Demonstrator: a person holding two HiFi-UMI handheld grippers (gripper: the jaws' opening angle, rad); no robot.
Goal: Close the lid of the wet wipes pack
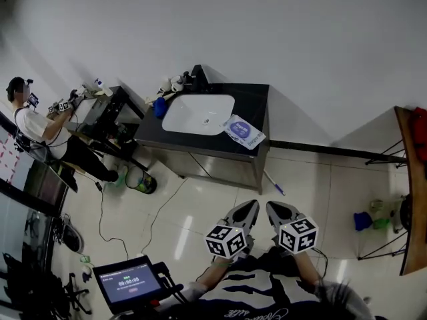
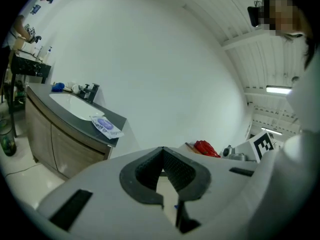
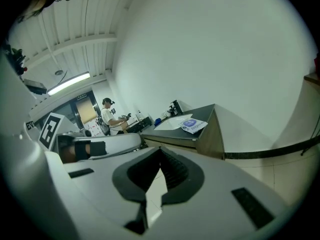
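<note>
White-and-purple wet wipes pack sits on dark counter at 12 o'clock, well apart from left gripper & right gripper, both w/ jaws pressed together on nothing, so the job looks unstarted; lid too small to judge.

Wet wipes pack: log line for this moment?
wet wipes pack: on counter, untouched | left gripper: shut, empty | right gripper: shut, empty
</note>
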